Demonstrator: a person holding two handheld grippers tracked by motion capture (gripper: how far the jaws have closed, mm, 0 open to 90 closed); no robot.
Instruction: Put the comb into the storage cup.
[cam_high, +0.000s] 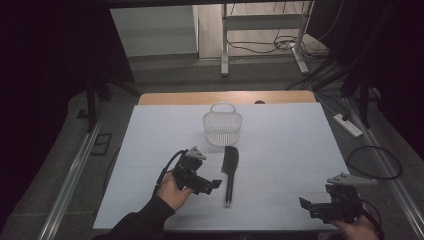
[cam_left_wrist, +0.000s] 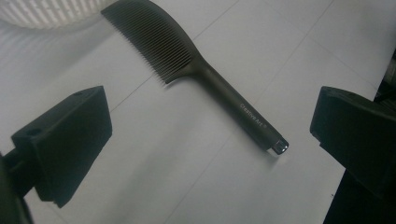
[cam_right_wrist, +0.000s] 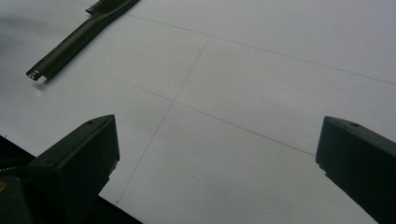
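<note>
Spread wide and empty, the jaws of the left gripper (cam_high: 216, 183) hover just left of the black comb (cam_high: 230, 170), whose long axis runs away from the person, handle end nearest and teeth pointing toward the white basket (cam_high: 222, 129) it nearly touches. In the left gripper view the comb's handle (cam_left_wrist: 243, 112) lies ahead between the jaws, slanting across them. At the near right corner of the counter (cam_high: 300, 150), well apart from the comb, the right gripper (cam_high: 305, 205) has its jaws spread too, so the left one looks better placed for the handle.
</note>
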